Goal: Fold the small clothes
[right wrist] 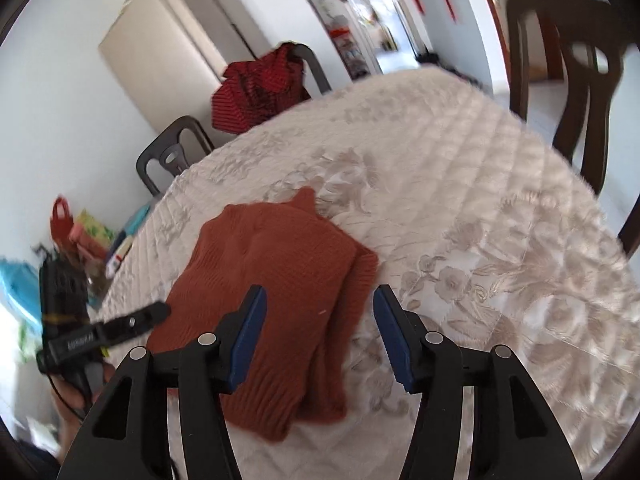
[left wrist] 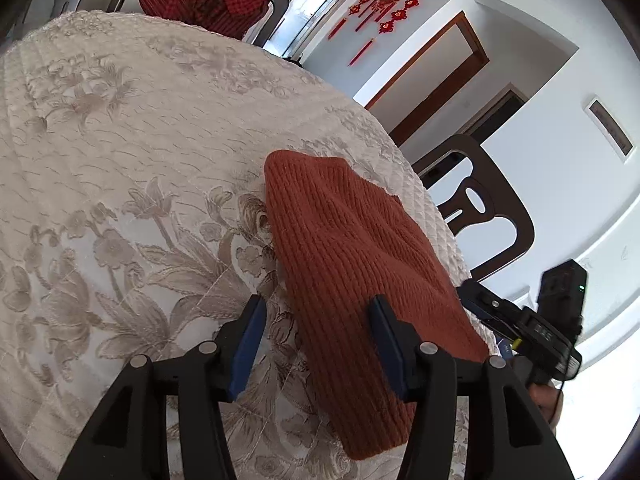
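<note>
The left gripper (left wrist: 316, 344) and the right gripper (right wrist: 318, 334) are both spread, holding nothing. The rust knitted sweater (right wrist: 276, 296) lies folded near the table's (left wrist: 120, 160) near edge. This fold seems done; next, probably tidying it.

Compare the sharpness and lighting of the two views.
Left wrist: sharp, with the knit ribs and tablecloth embroidery crisp under even daylight. Right wrist: motion-blurred, cloth pattern and chair smeared. Both bend straight lines and have dark rounded corners.
</note>
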`<state>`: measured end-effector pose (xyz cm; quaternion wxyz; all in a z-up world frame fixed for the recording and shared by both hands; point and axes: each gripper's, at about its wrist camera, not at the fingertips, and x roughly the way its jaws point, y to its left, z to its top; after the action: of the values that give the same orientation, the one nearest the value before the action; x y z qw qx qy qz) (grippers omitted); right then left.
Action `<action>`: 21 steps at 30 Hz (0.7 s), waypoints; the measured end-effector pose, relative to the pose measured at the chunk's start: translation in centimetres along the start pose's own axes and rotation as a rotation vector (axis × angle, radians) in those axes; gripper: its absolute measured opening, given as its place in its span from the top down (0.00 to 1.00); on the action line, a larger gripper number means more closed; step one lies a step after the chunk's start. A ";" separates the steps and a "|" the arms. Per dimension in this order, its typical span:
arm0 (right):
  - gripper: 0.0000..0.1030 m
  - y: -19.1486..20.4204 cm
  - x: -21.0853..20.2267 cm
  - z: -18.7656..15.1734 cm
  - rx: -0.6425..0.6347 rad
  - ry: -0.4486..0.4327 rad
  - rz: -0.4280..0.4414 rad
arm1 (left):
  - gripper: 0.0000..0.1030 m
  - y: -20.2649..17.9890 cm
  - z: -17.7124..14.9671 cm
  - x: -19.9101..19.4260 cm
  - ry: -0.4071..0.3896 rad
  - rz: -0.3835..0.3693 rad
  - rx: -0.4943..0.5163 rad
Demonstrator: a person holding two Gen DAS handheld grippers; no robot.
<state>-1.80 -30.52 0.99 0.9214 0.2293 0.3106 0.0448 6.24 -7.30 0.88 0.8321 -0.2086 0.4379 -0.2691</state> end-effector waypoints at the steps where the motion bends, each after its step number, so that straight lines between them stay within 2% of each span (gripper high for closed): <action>1: 0.45 -0.5 0.4 0.2 0.020 0.008 0.005 | 0.45 -0.1 0.0 0.2 0.001 -0.002 0.003; 5: 0.45 -1.6 1.9 0.9 0.066 0.033 0.063 | 0.43 -0.8 0.1 0.9 0.002 -0.006 0.026; 11: 0.45 -1.5 2.9 1.4 0.076 0.063 0.149 | 0.41 -1.7 0.1 1.6 -0.009 0.027 0.071; 17: 0.45 -0.4 2.7 0.0 0.042 0.116 0.212 | 0.41 -2.1 -0.7 1.1 -0.004 0.040 0.096; 21: 0.45 -0.4 2.1 -1.0 0.040 0.108 0.225 | 0.41 -2.3 -1.3 0.9 -0.007 0.040 0.094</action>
<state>-0.76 -30.01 -1.03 0.8877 0.2783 0.3330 0.1538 4.99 -9.80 1.00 0.8476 -0.1615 0.4260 -0.2720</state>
